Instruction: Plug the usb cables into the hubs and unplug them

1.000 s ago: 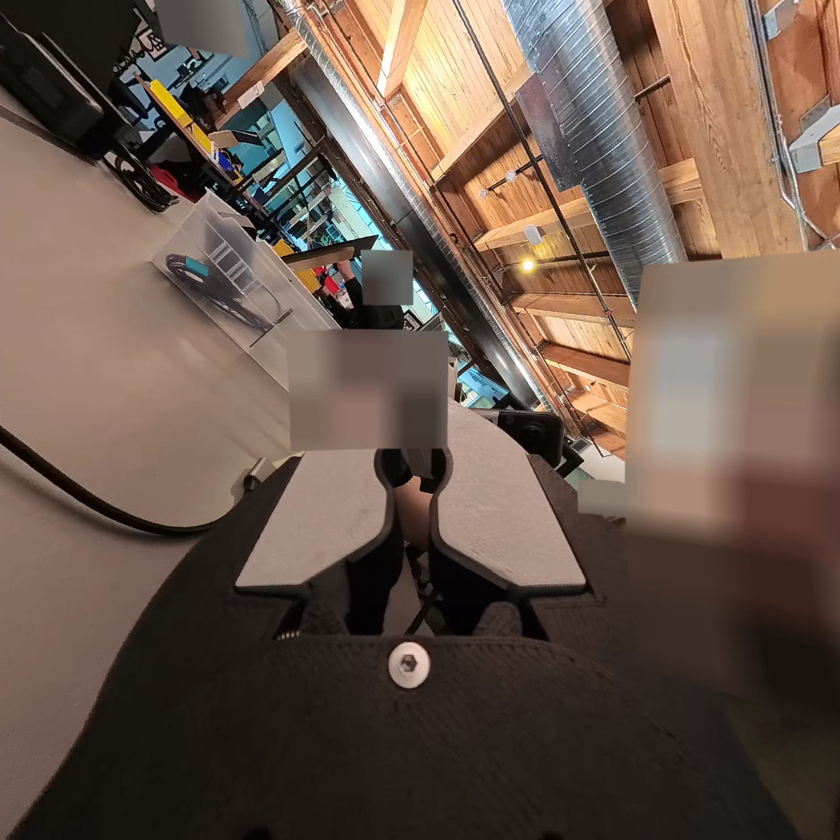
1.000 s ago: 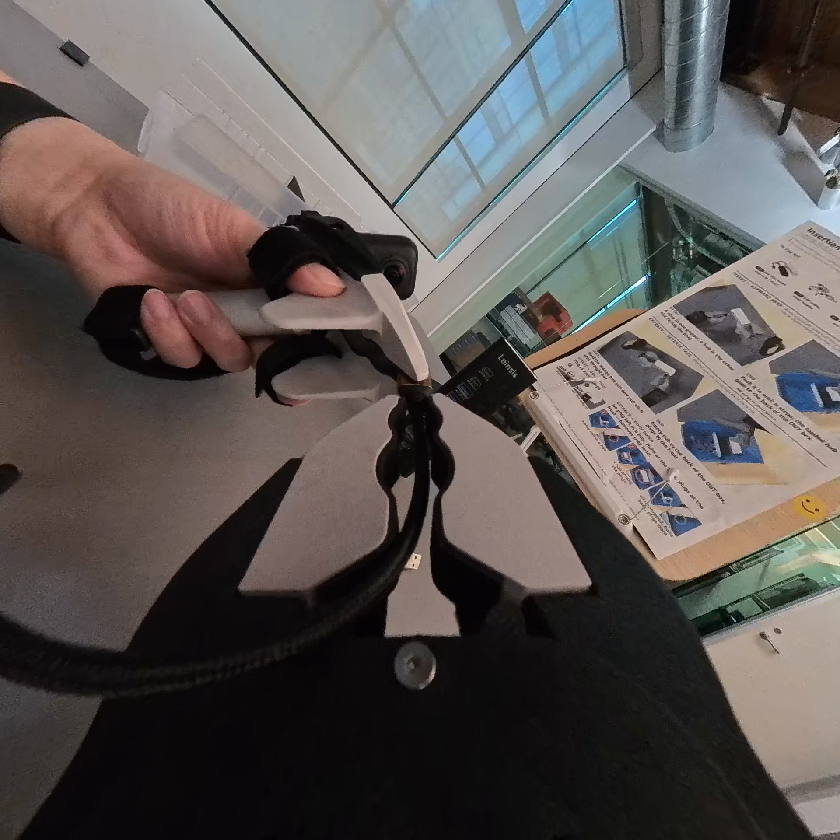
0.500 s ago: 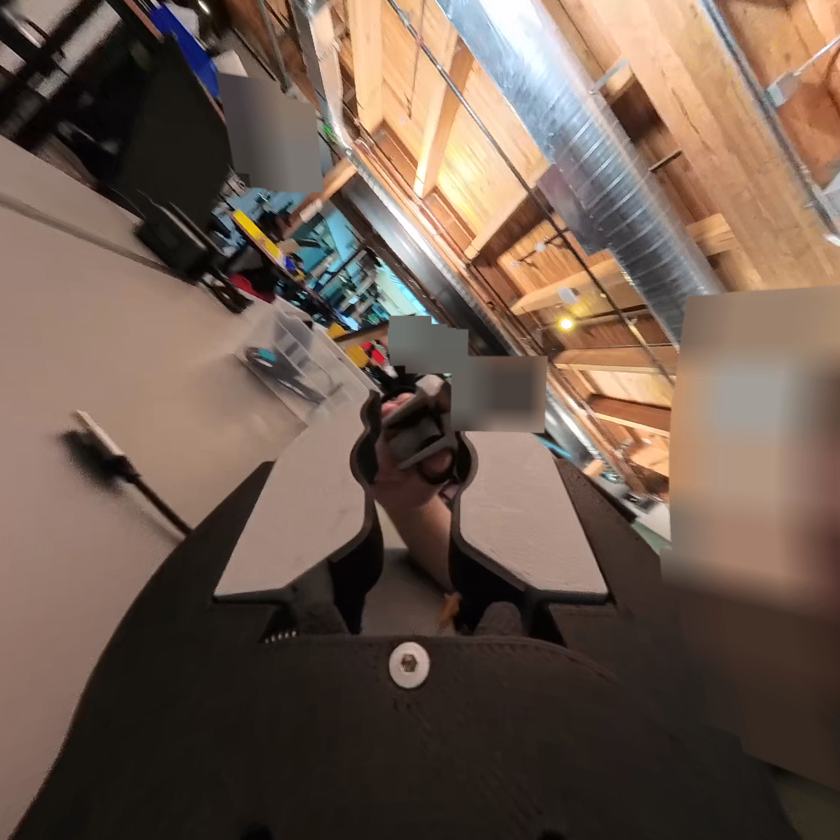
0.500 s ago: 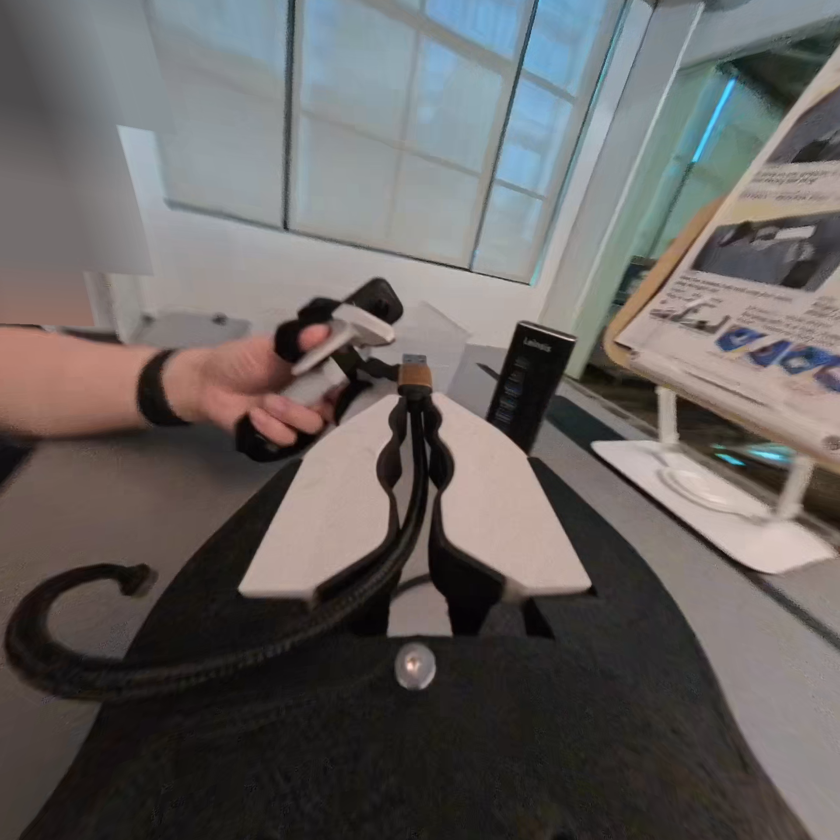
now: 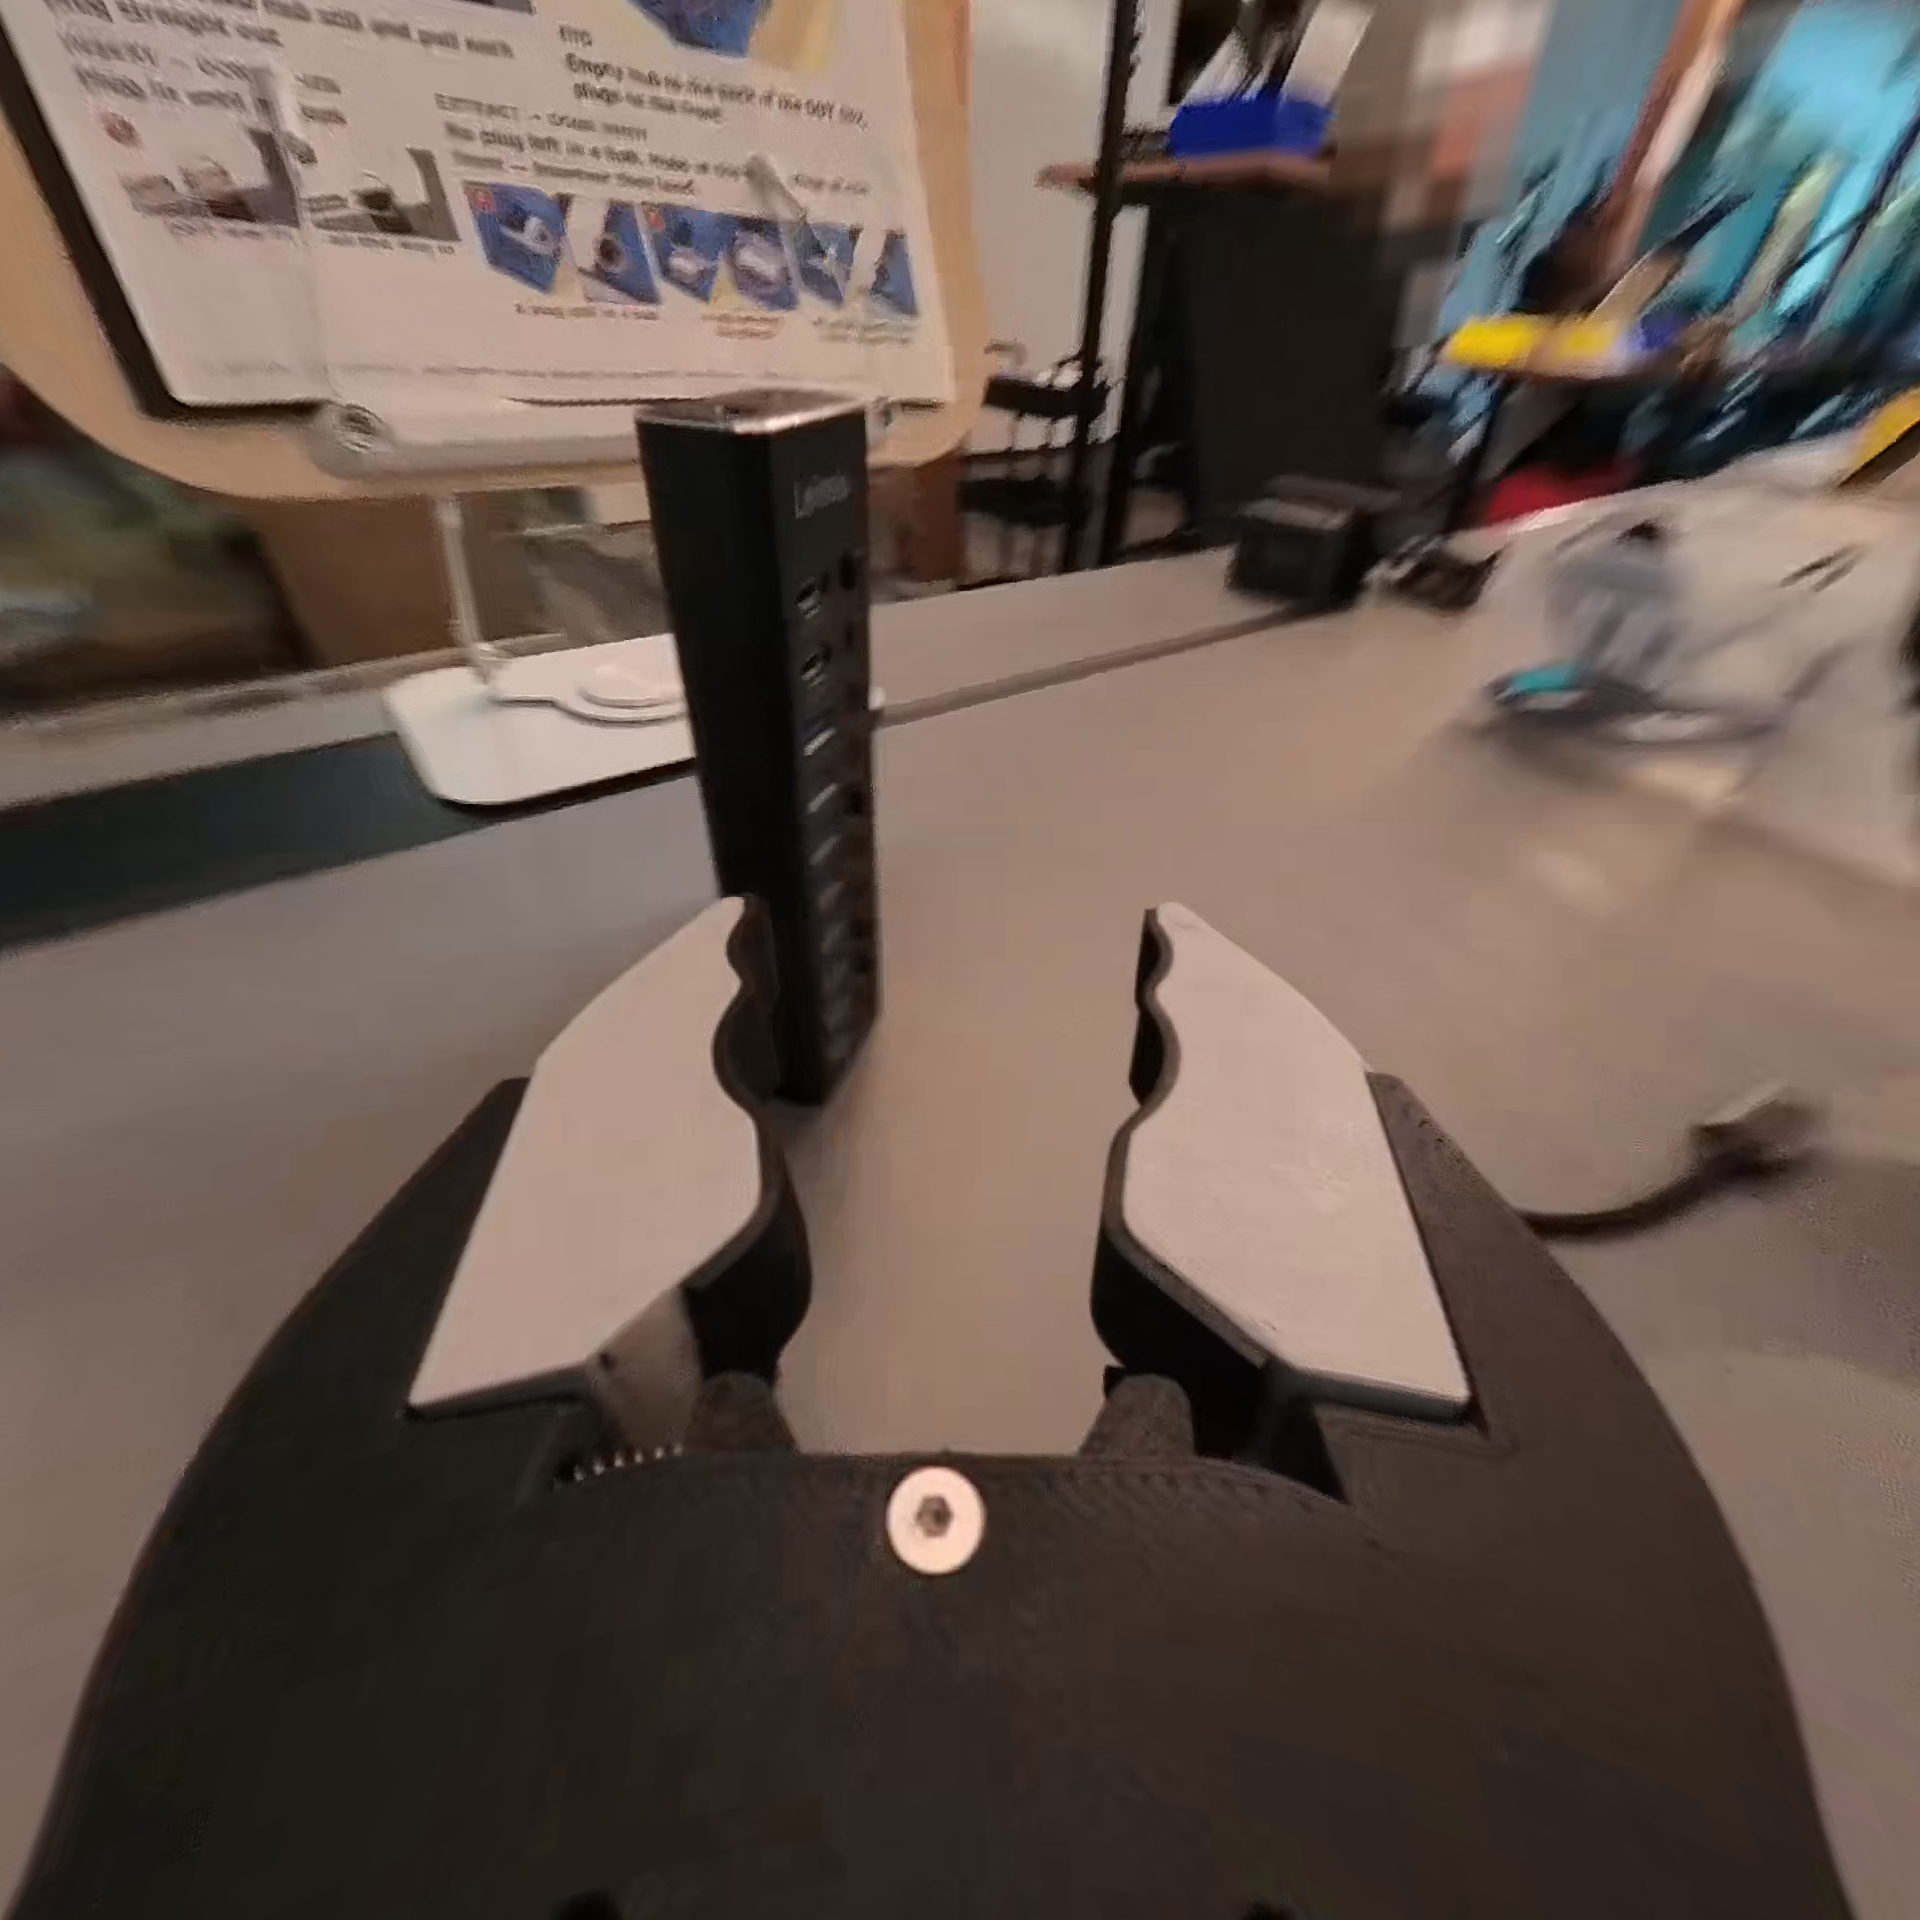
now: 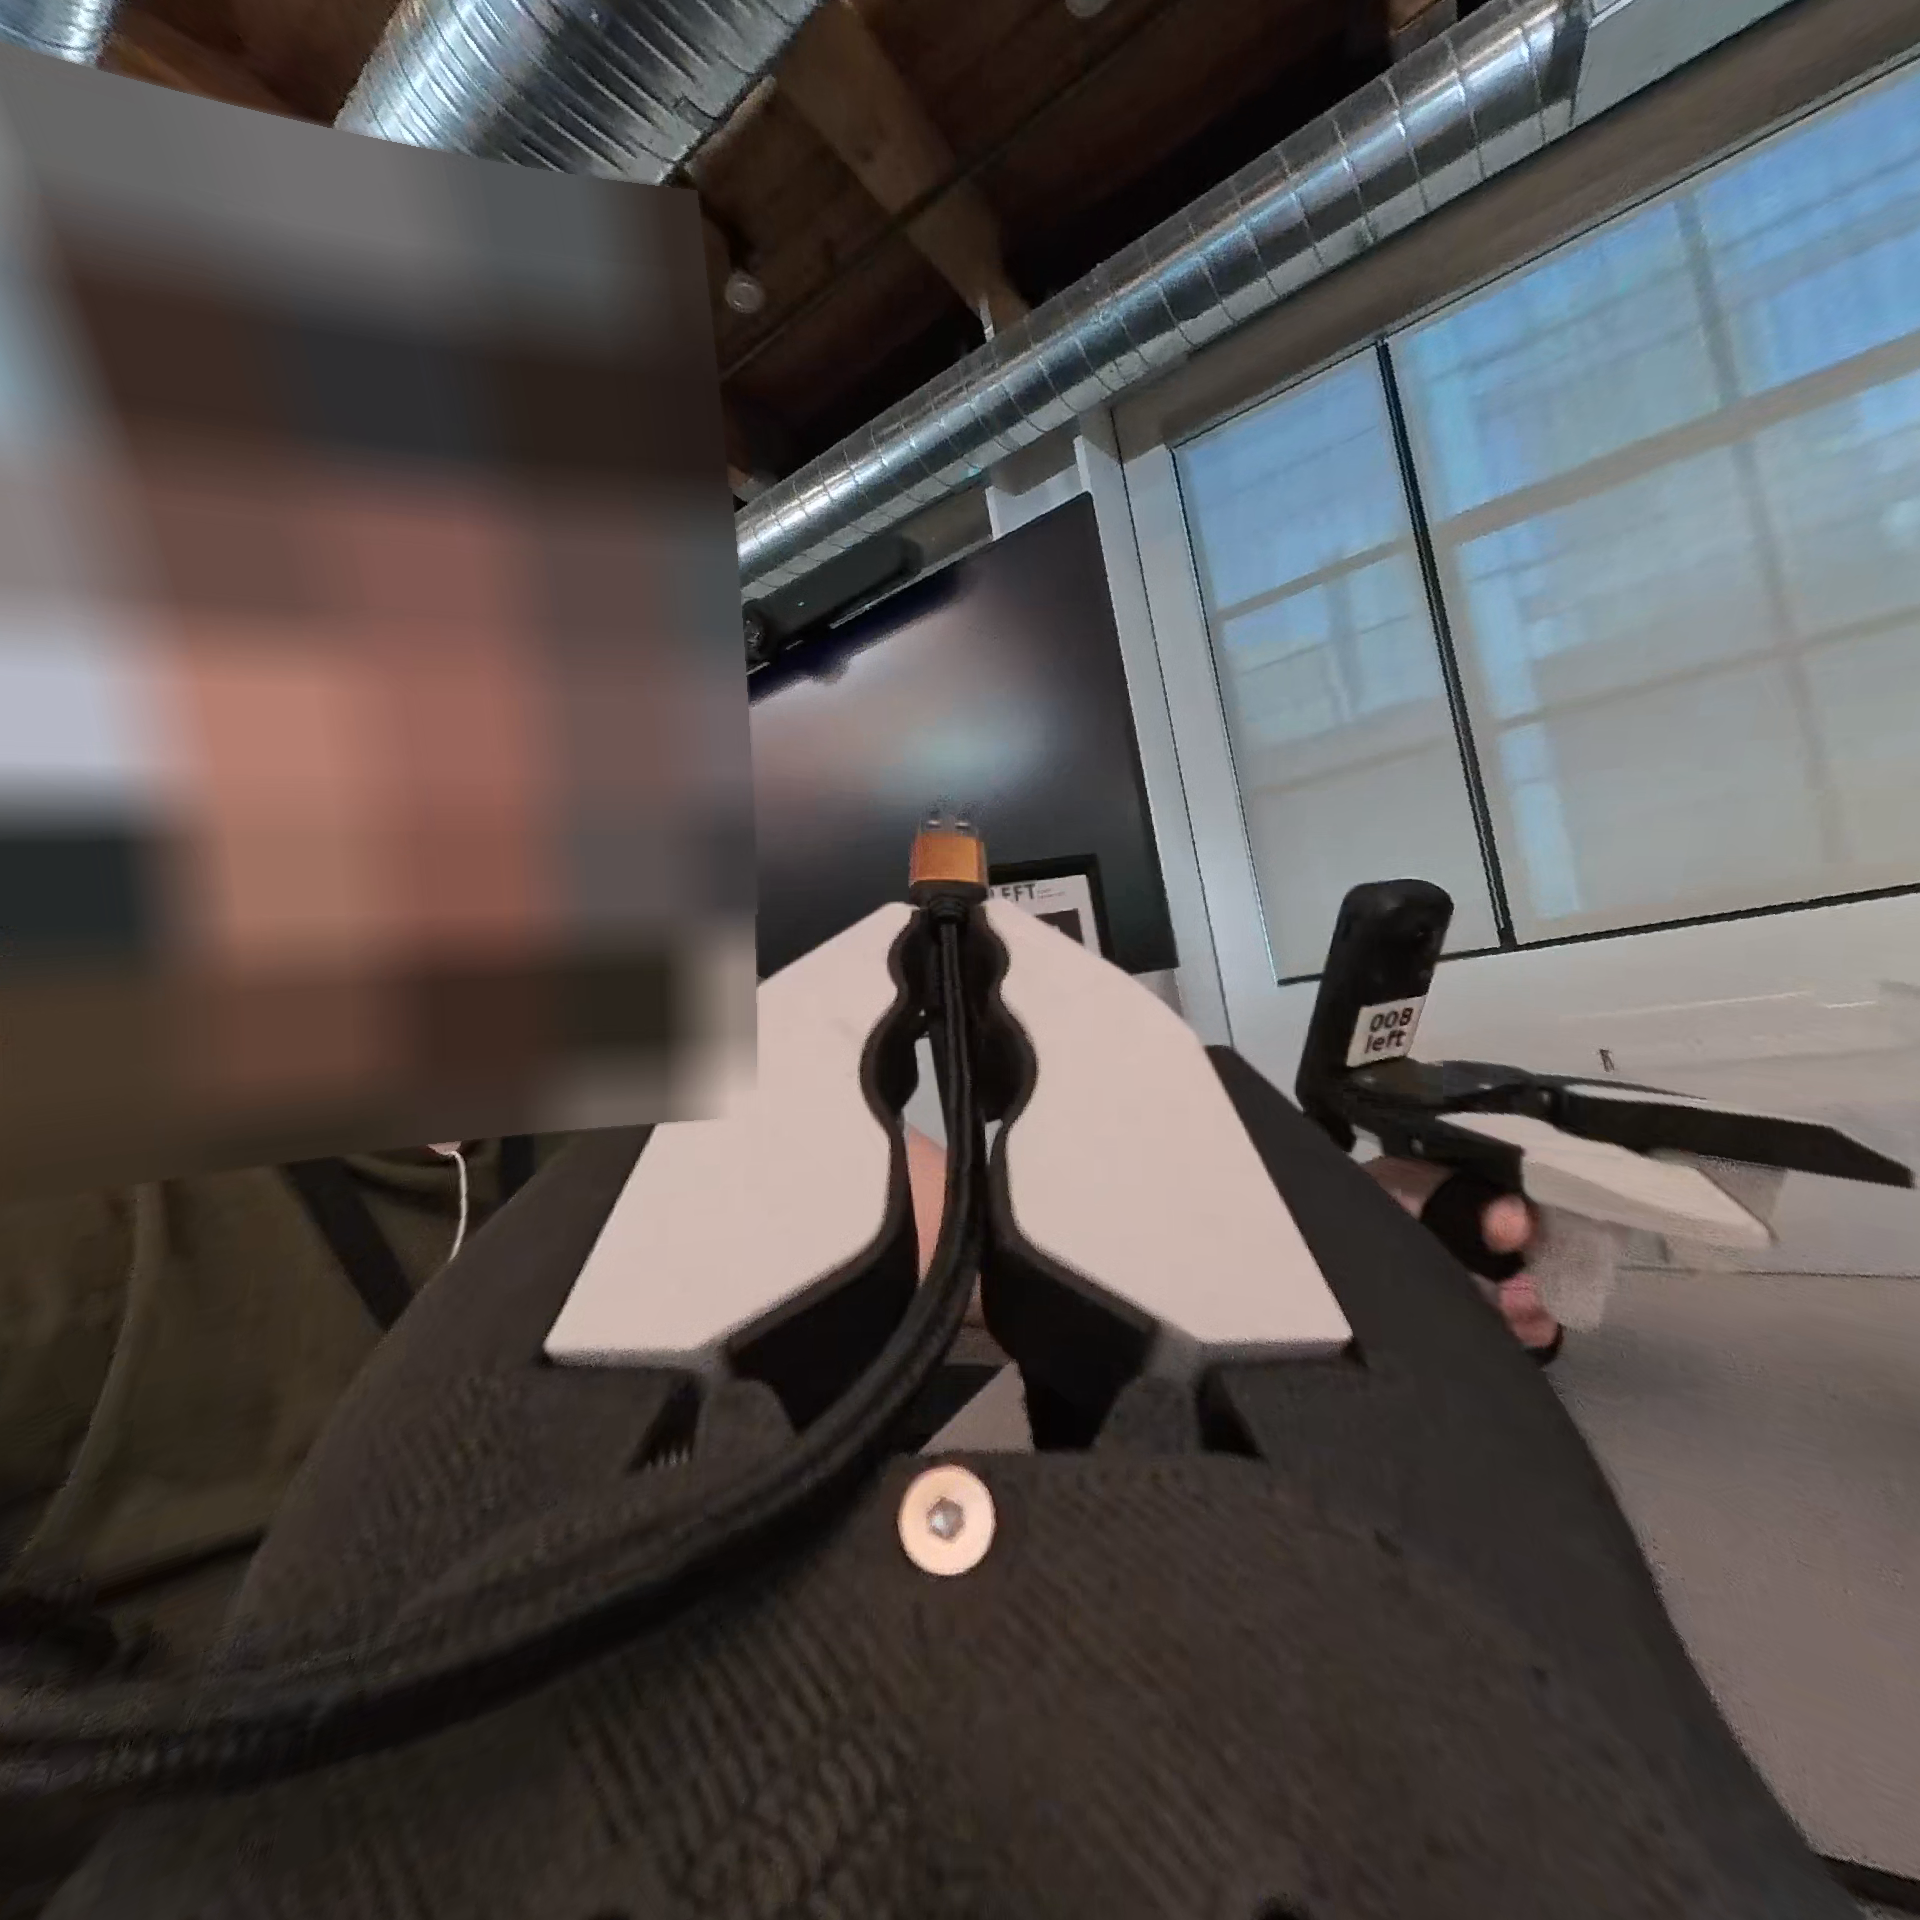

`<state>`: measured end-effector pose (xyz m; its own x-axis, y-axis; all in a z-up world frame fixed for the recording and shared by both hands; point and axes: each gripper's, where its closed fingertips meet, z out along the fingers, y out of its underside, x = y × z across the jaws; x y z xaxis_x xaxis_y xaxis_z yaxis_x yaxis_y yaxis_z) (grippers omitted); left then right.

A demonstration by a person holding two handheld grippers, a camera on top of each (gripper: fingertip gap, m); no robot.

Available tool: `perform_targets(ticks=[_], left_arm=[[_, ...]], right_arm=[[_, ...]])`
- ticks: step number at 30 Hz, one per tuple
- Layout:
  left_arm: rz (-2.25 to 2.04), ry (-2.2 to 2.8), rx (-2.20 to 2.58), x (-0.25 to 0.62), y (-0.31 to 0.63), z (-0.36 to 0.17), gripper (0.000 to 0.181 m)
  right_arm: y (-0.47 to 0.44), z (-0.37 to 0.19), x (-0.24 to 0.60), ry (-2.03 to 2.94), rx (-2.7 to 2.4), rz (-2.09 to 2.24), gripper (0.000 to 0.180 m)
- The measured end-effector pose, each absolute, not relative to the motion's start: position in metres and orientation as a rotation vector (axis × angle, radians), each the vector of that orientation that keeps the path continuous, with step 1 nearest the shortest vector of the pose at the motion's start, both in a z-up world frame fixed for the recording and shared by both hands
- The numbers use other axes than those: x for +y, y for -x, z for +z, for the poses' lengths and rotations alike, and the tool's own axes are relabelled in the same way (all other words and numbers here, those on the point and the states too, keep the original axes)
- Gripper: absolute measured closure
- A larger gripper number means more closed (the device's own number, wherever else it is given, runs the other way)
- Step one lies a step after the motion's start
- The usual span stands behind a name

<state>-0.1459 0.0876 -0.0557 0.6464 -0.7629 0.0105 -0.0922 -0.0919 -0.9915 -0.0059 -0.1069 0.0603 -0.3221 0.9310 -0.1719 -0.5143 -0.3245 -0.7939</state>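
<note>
**Cable gripped in the right fingers, hub upright before the spread left fingers**

The black braided usb cable (image 6: 951, 1132) runs up the narrow slot between the right gripper (image 6: 943, 920)'s pale fingers (image 6: 1132, 1174), which are clenched on it; its orange-collared plug (image 6: 945, 857) sticks out just past the fingertips, pointing up and away, while the rest of the cable curves off to the lower left over the black gripper body. The tall black hub (image 5: 774, 727) stands upright on the grey tabletop (image 5: 1195, 831), its column of ports facing the left wrist view; its foot sits just beside the tip of the left-hand finger (image 5: 613, 1164) of the left gripper (image 5: 945, 914), whether touching cannot be told; those fingers are spread wide with nothing between them. Behind the hub a white stand (image 5: 540, 727) carries an illustrated instruction sheet (image 5: 499, 187). In the right wrist view the left gripper (image 6: 1683, 1174) shows at the right, held by a hand (image 6: 1496, 1247); beyond are a dark monitor (image 6: 935, 707), windows (image 6: 1610, 623) and silver ceiling ducts (image 6: 1091, 374).
</note>
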Motion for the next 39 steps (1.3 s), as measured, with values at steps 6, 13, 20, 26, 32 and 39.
perform_targets(ticks=[6,13,20,26,32,39], left_arm=[[-0.489,1.69,0.826,0.119,0.143,-0.082,0.122],[-0.448,1.819,0.945,0.15,0.13,-0.107,0.117],[-0.608,1.944,1.086,0.159,0.112,-0.127,0.154],[-0.958,1.963,0.963,0.15,0.107,-0.111,0.155],[-1.291,1.832,0.931,0.107,0.08,-0.065,0.155],[-1.848,1.778,0.809,0.054,0.047,-0.047,0.155]], right_arm=[[0.013,0.056,-0.111,0.82,-0.837,1.799,0.172],[0.016,0.051,-0.11,0.868,-0.873,1.752,0.173],[0.015,0.045,-0.107,0.911,-0.9,1.705,0.172],[0.018,0.039,-0.087,1.008,-0.813,1.665,0.172],[0.011,0.048,-0.069,0.976,-0.597,1.786,0.173],[0.004,0.032,-0.049,1.114,-0.53,1.693,0.173]])
